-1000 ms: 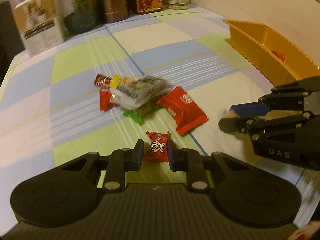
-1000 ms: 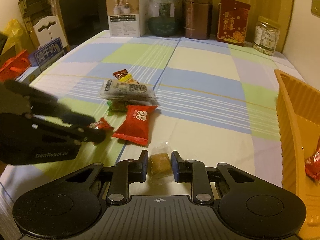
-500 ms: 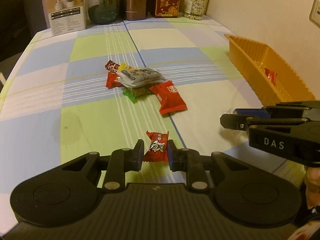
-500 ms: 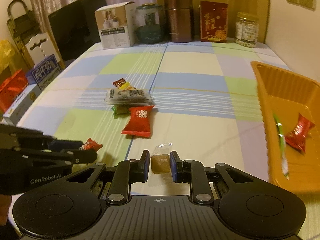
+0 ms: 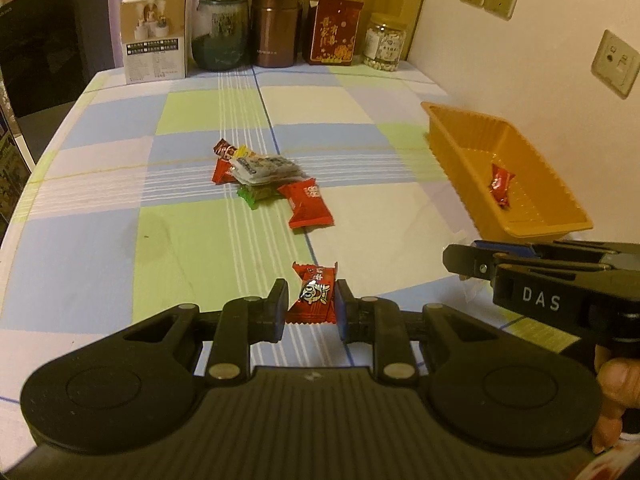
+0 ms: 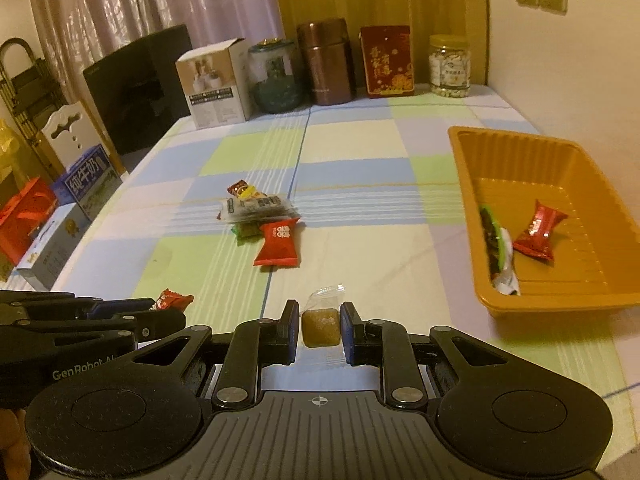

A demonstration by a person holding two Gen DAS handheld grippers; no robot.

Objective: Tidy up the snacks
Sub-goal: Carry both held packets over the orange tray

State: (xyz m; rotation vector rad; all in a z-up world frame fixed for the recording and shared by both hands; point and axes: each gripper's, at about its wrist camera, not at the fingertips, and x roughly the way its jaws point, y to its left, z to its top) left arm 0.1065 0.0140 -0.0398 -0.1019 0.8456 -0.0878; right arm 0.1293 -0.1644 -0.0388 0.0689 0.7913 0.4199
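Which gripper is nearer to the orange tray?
Right. The right gripper, holding a brown candy, is just short of the orange tray; the left gripper is farther left.

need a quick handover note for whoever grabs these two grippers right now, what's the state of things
Left gripper: shut on a small red candy, held above the table.
Right gripper: shut on a brown candy in clear wrap, also off the table.
Orange tray: on the right side, already holding a red wrapped candy and a green and white packet against its left wall.
Left to do: drop both held candies in the tray, then clear the snack pile in the middle of the table and the red packet lying beside it.
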